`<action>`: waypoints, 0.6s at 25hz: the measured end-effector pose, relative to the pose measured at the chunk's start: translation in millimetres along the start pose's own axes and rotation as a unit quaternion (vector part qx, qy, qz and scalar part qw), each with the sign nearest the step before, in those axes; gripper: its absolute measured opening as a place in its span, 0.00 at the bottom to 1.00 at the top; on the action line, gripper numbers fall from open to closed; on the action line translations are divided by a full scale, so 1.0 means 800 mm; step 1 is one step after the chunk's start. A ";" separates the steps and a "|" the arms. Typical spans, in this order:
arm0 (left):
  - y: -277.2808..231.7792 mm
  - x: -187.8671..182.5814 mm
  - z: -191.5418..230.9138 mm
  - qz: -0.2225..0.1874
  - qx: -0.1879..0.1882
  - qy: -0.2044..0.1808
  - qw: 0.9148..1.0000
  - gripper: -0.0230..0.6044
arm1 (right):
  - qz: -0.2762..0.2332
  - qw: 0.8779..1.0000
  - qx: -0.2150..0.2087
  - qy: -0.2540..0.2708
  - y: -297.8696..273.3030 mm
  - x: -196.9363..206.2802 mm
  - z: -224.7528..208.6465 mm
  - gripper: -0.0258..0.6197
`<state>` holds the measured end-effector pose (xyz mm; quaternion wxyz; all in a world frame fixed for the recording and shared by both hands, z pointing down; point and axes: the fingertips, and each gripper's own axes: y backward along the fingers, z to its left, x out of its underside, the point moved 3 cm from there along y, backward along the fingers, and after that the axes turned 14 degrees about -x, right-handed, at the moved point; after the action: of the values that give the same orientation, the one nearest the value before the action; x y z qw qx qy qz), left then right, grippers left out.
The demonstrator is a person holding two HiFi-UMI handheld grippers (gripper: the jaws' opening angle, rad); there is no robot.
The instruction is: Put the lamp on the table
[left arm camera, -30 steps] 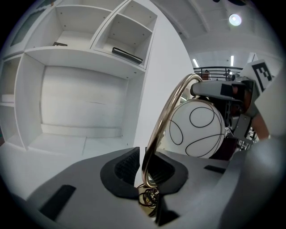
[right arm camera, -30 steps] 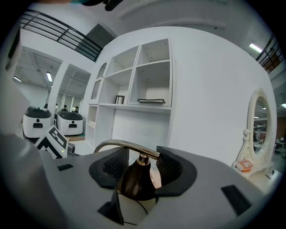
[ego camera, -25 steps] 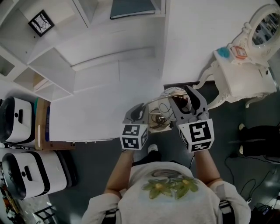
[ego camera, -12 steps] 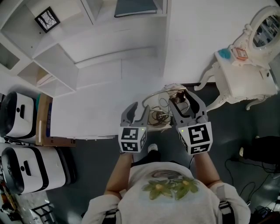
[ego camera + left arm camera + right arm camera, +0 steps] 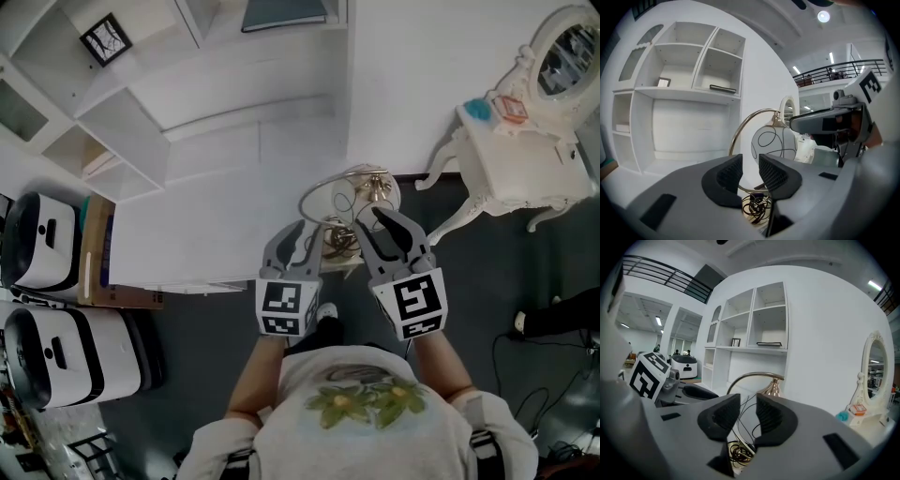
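The lamp has a brass arc (image 5: 750, 377), a white globe (image 5: 361, 195) with black scribbled lines, and a coiled cord (image 5: 754, 208) at its base. It stands by the corner of the white table (image 5: 206, 234). My left gripper (image 5: 300, 242) reaches at the base from the near side; its jaws are closing, and the arc's foot shows in the gap (image 5: 751, 176) with the pads not pressing on it. My right gripper (image 5: 378, 220) sits just before the globe, its jaws also closing. The globe's lines and a thin stem show through its gap (image 5: 747, 416), untouched.
White shelving (image 5: 112, 131) rises behind the table. An ornate white dressing table (image 5: 520, 169) with a mirror stands at the right on the dark floor. Two white machines (image 5: 56, 366) and a cardboard box (image 5: 94, 253) are at the left. Cables (image 5: 525, 375) lie on the floor.
The lamp and both grippers have shifted a little up and left, from over the dark floor toward the table's corner. The right gripper's jaws look narrower than before.
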<state>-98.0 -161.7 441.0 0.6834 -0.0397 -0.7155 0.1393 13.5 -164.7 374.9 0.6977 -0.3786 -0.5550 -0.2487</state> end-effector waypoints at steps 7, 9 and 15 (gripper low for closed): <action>0.042 -0.014 -0.037 -0.027 0.041 0.000 0.999 0.10 | -0.006 0.998 -0.063 -0.012 0.016 0.009 0.041 0.11; 0.056 -0.018 -0.048 -0.031 0.068 0.019 0.997 0.08 | 0.000 0.997 -0.080 -0.010 0.021 0.014 0.056 0.10; 0.085 -0.011 -0.067 -0.019 0.085 0.031 0.996 0.08 | -0.001 0.993 -0.114 -0.022 0.041 0.024 0.089 0.09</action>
<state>-53.2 -91.1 416.5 0.7086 0.0279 -0.6802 0.1857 1.5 -86.9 391.8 0.6375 -0.4607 -0.5383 -0.3026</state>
